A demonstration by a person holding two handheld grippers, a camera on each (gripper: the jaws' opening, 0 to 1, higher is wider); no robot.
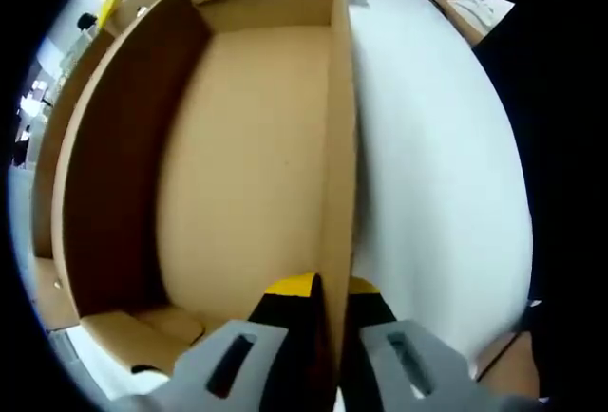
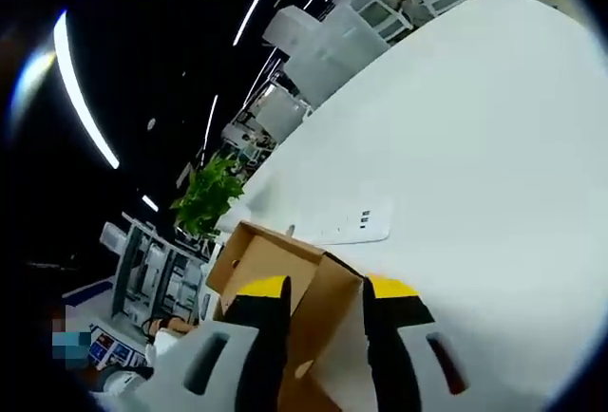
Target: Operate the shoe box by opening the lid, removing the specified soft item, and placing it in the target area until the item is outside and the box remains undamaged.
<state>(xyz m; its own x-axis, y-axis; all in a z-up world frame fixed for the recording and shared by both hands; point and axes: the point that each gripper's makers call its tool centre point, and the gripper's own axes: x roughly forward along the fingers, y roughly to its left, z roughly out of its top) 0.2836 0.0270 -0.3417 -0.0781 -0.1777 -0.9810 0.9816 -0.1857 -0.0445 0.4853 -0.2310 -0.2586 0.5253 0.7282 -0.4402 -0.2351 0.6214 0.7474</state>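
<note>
1. Cardboard shoe box [image 1: 247,165] lies open on the white bench [image 1: 437,175].
2. Left gripper [image 1: 321,290] clamps the box wall at 6 o'clock.
3. Right gripper [image 2: 325,290] clamps a cardboard flap [image 2: 318,322] at 6 o'clock.

White table [image 2: 494,146] runs across most of the right gripper view, also beside the cardboard in the left gripper view. Flat white strip [image 2: 351,227] lying on it, maybe a power strip, too small to tell. Green plant [image 2: 204,194] beyond the table edge. Shelving racks [image 2: 152,274] below it, ceiling light strips [image 2: 81,99] overhead.
</note>
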